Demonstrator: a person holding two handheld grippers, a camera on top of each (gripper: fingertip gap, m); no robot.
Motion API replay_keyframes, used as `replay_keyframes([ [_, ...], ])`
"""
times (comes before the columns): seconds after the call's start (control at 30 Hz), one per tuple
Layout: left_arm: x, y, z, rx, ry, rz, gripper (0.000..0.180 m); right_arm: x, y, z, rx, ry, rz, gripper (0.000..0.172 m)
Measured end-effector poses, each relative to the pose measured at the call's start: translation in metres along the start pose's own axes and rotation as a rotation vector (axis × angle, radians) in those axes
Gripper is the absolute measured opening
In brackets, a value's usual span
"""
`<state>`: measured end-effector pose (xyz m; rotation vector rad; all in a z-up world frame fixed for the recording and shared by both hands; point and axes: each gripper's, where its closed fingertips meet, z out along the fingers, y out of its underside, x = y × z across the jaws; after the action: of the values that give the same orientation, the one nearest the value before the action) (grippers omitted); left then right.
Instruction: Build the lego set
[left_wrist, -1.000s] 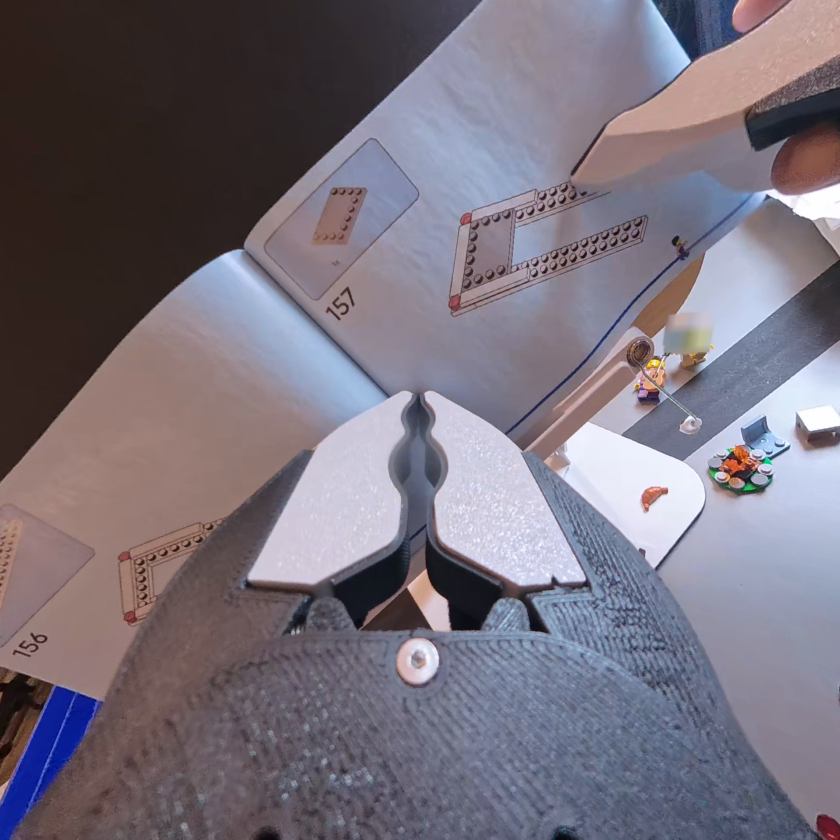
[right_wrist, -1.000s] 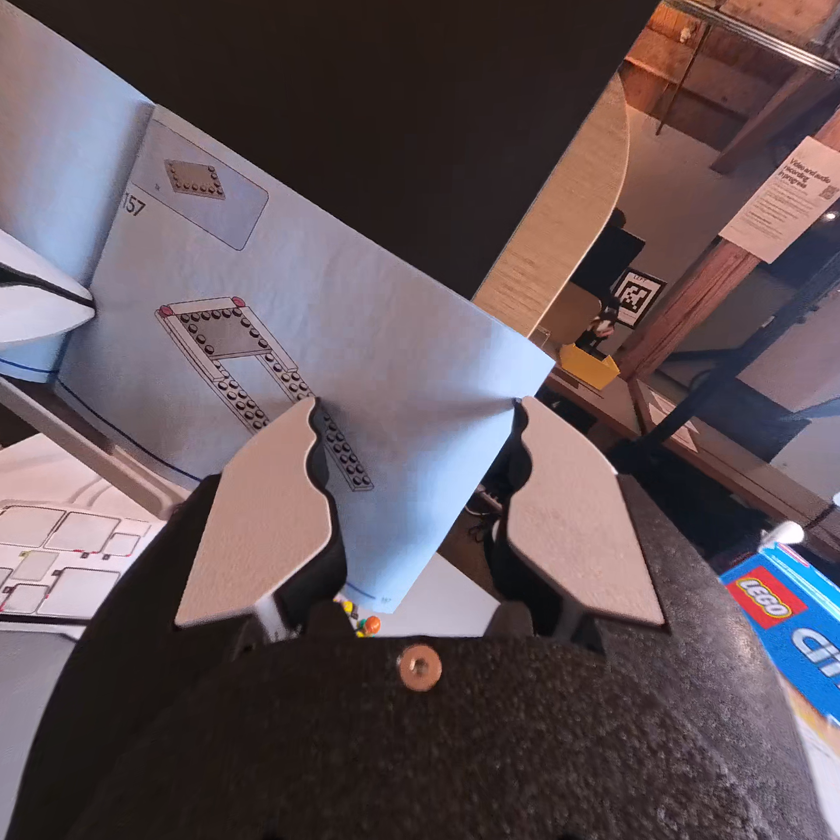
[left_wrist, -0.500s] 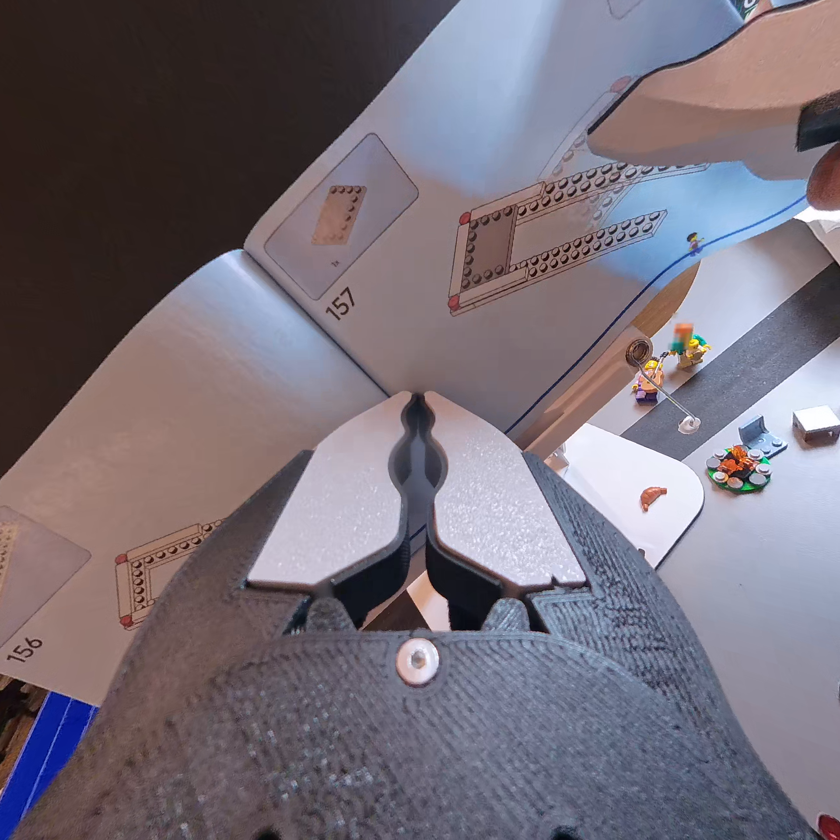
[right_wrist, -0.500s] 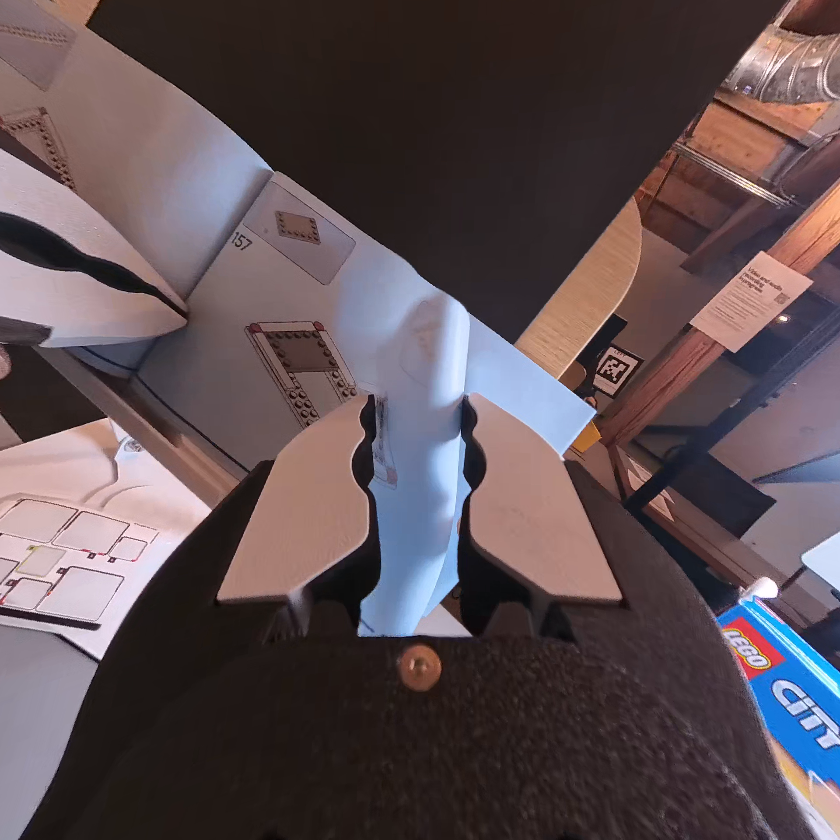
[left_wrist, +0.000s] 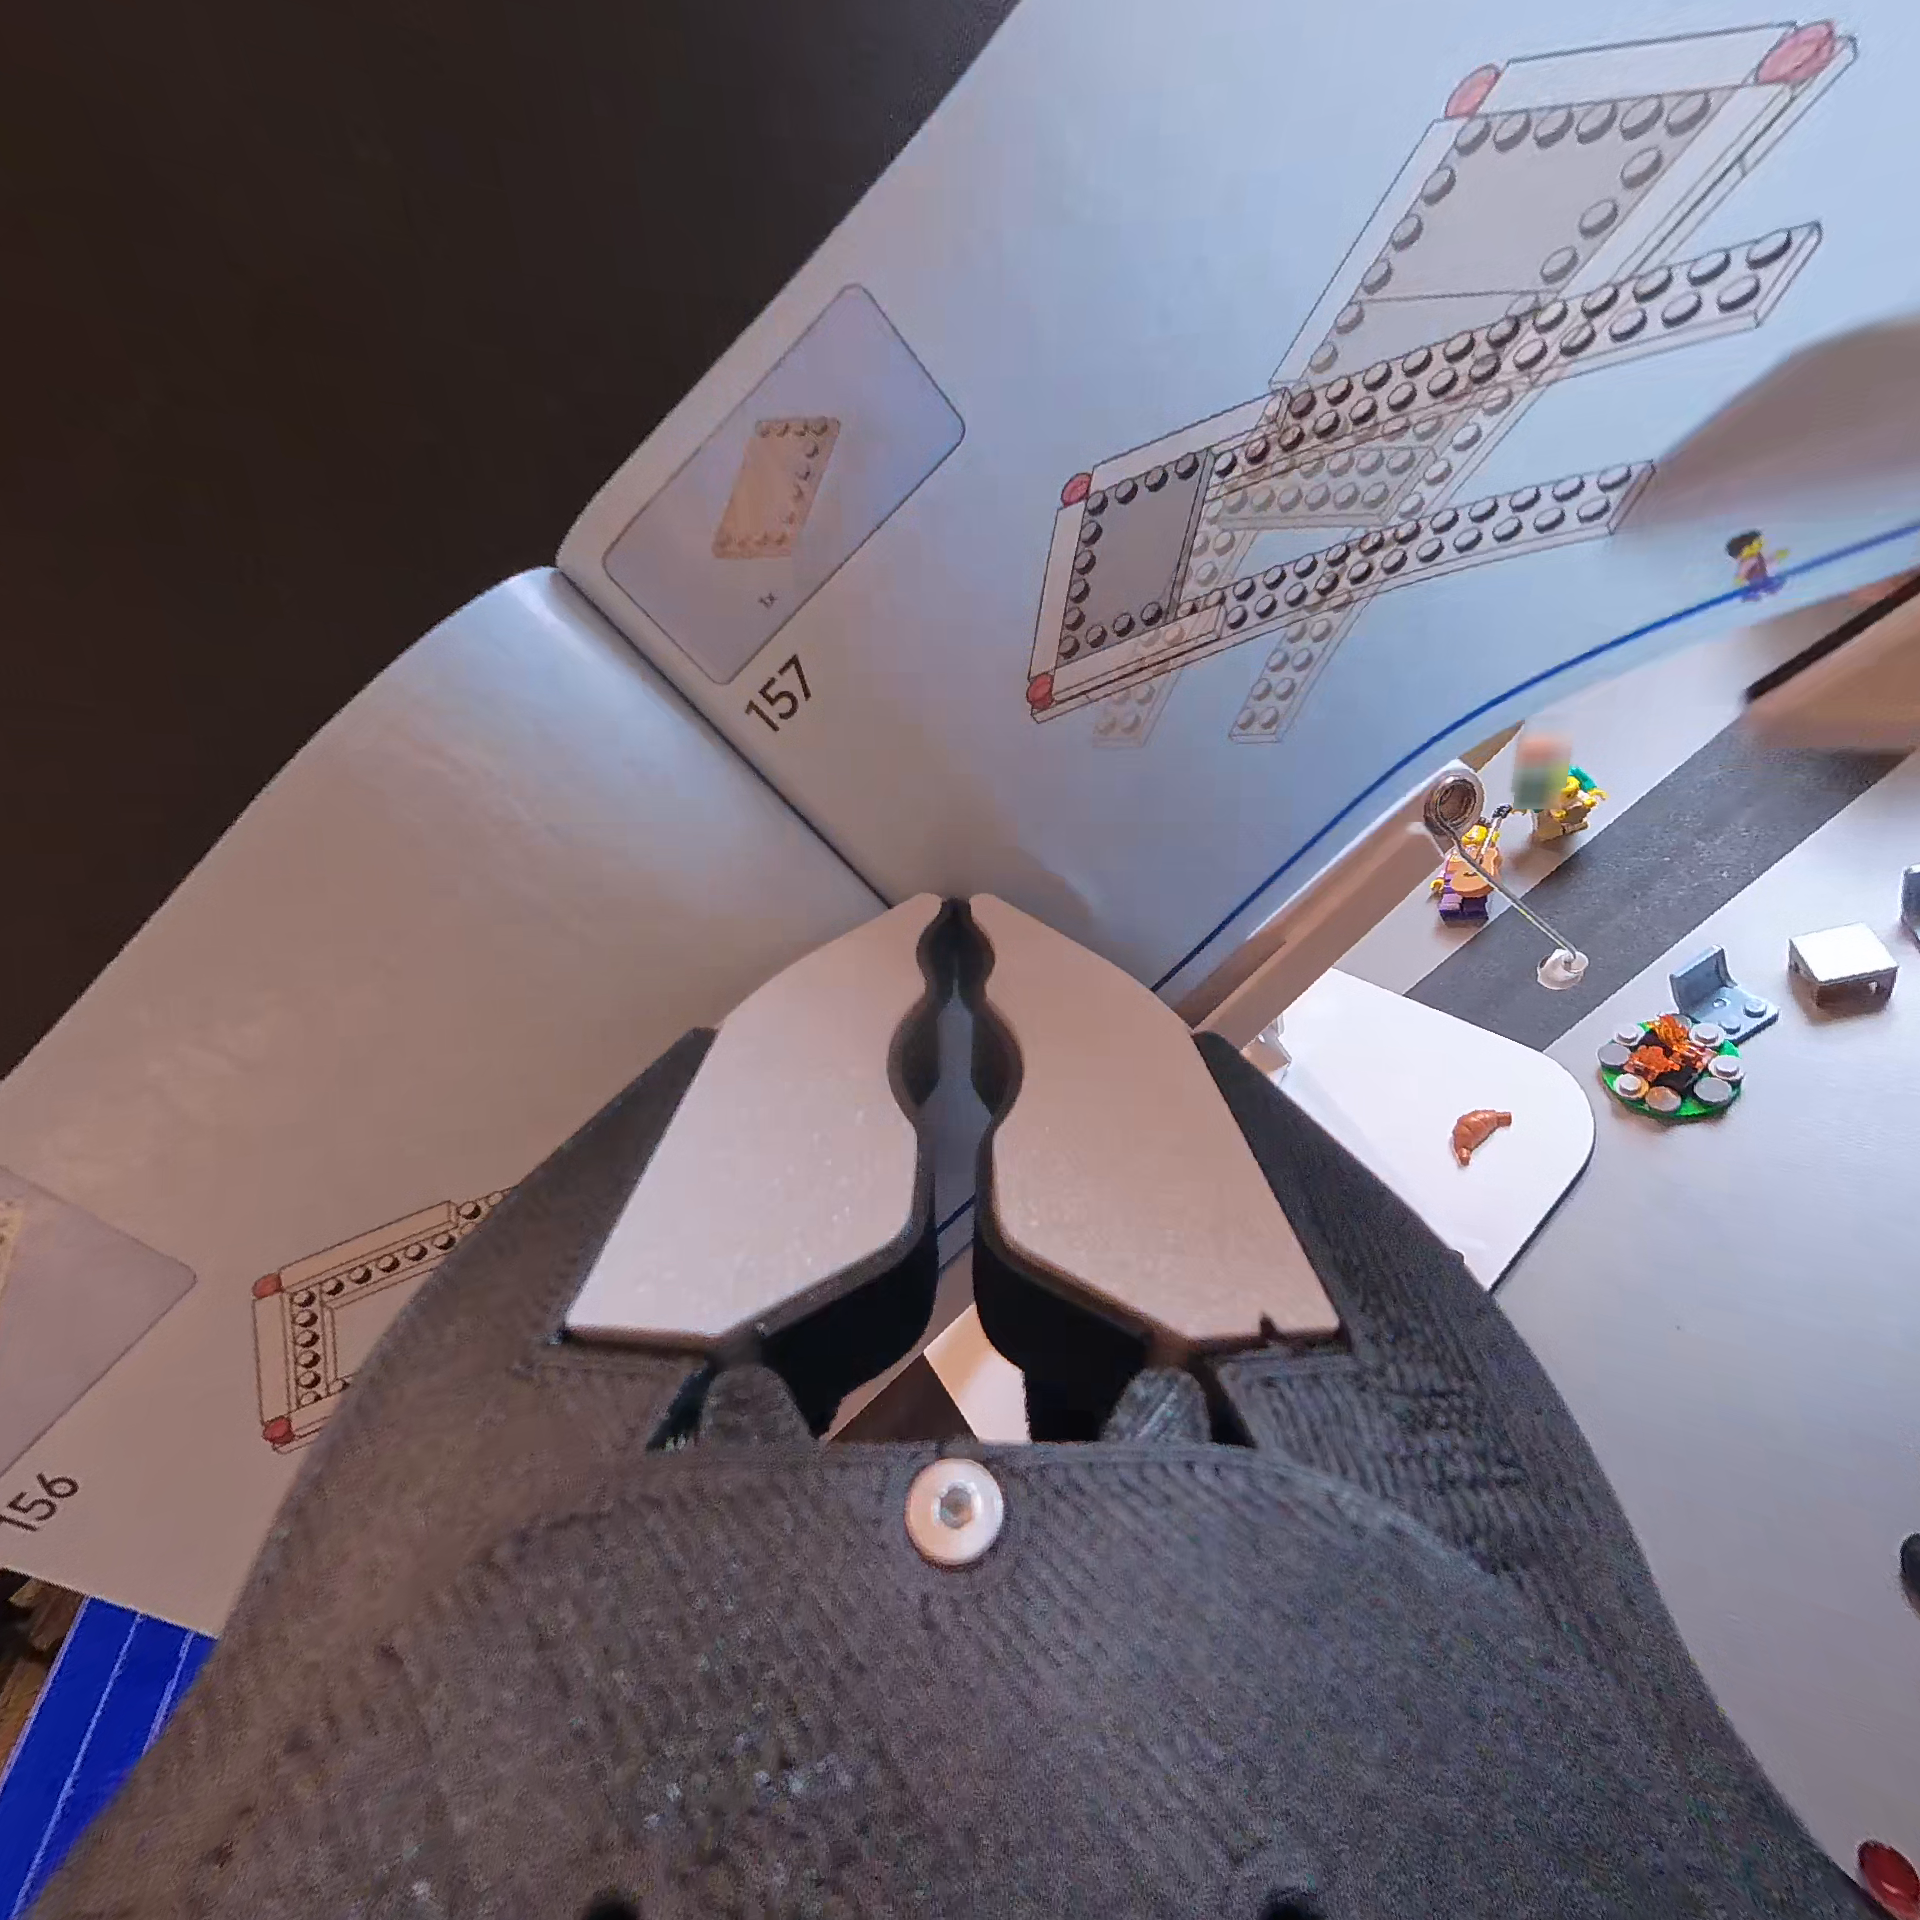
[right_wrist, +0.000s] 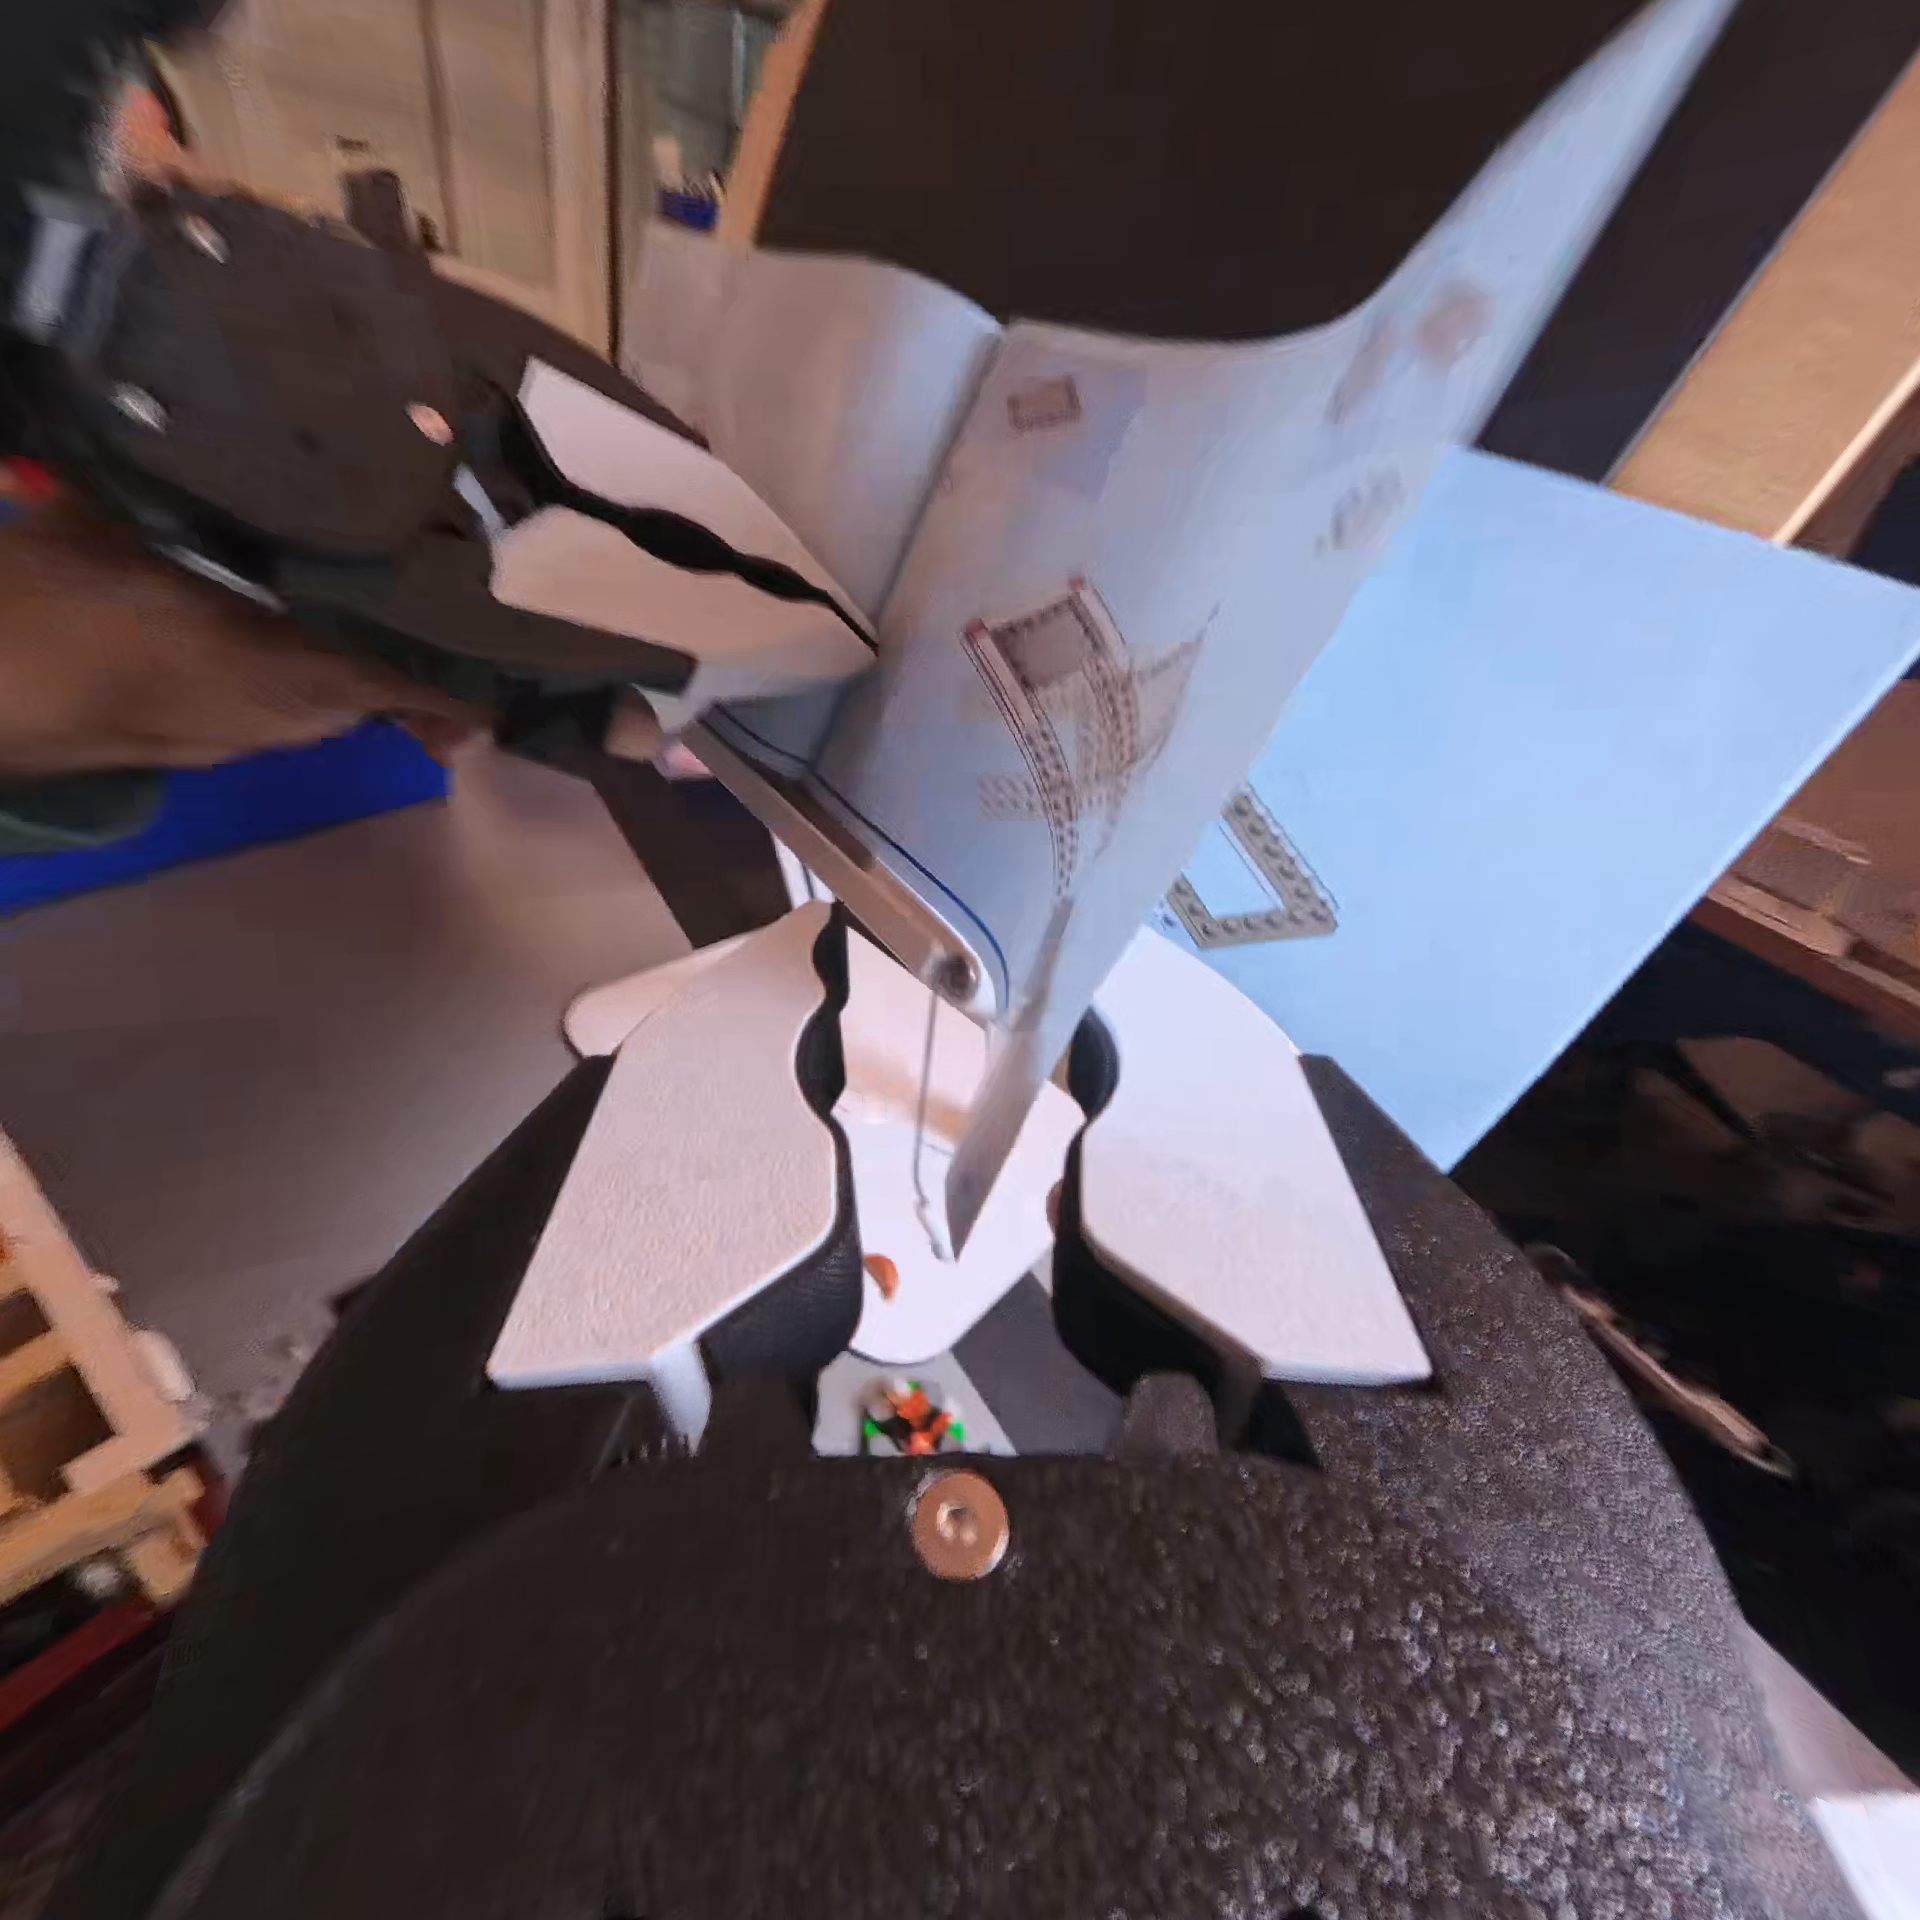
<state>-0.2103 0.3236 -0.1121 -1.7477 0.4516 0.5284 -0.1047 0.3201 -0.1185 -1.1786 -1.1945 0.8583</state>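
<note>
An open light-blue instruction booklet (left_wrist: 1143, 260) leans on a stand. My left gripper (left_wrist: 954, 909) is shut on the booklet's lower edge near the spine. It also shows in the right wrist view (right_wrist: 868, 644), shut at the booklet. My right gripper (right_wrist: 966, 966) is open. The lower corner of a lifted, curled page (right_wrist: 1091, 675) stands edge-on between its fingers, close to the right finger (right_wrist: 1195, 1143) and apart from the left one. A further page (right_wrist: 1558, 779) lies behind it. One blurred finger of the right gripper (left_wrist: 1818, 416) shows in the left wrist view.
The stand has a metal bar (right_wrist: 862, 883) and a white base (left_wrist: 1434, 1091) with a small brown croissant piece (left_wrist: 1481, 1132). On the grey table (left_wrist: 1714, 1351) are two minifigures (left_wrist: 1465, 873), a green campfire piece (left_wrist: 1668, 1070), a grey bracket (left_wrist: 1714, 997) and a white piece (left_wrist: 1844, 961). A blue box (left_wrist: 94, 1714) lies at the left. There is about 11 cm between the tips of the two grippers.
My right jaws narrowed around the right-hand page, which bunched between them. The gripper has since swung round; the page now stands lifted and edge-on. My left gripper stayed shut on the booklet.
</note>
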Motion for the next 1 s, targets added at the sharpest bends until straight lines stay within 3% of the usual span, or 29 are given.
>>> replay_keyframes([
  [0.1, 0.000, 0.000, 0.000, 0.000, 0.000, -0.001, 0.000, 0.004, -0.036, -0.008, 0.099, -0.045, 0.091, 0.035],
  [0.2, 0.000, 0.000, 0.000, -0.003, 0.004, -0.006, 0.000, 0.016, -0.050, -0.009, 0.078, -0.008, 0.076, 0.028],
  [0.5, 0.001, 0.001, -0.002, -0.007, 0.041, -0.024, 0.000, 0.023, -0.023, -0.015, 0.036, 0.029, 0.155, 0.014],
  [0.57, 0.001, 0.001, -0.003, -0.014, 0.050, -0.024, 0.000, 0.023, -0.017, -0.016, 0.014, 0.038, 0.153, 0.004],
  [0.73, 0.002, 0.002, -0.014, 0.007, 0.067, -0.056, 0.000, 0.004, -0.020, -0.019, -0.038, -0.047, 0.154, 0.000],
  [0.9, 0.002, 0.008, -0.043, 0.146, 0.131, -0.412, 0.000, -0.019, -0.035, -0.014, -0.051, -0.141, 0.188, 0.000],
  [1.0, 0.006, 0.011, -0.060, 0.200, 0.205, -0.516, 0.002, -0.038, -0.049, -0.008, -0.032, -0.221, 0.216, 0.000],
])
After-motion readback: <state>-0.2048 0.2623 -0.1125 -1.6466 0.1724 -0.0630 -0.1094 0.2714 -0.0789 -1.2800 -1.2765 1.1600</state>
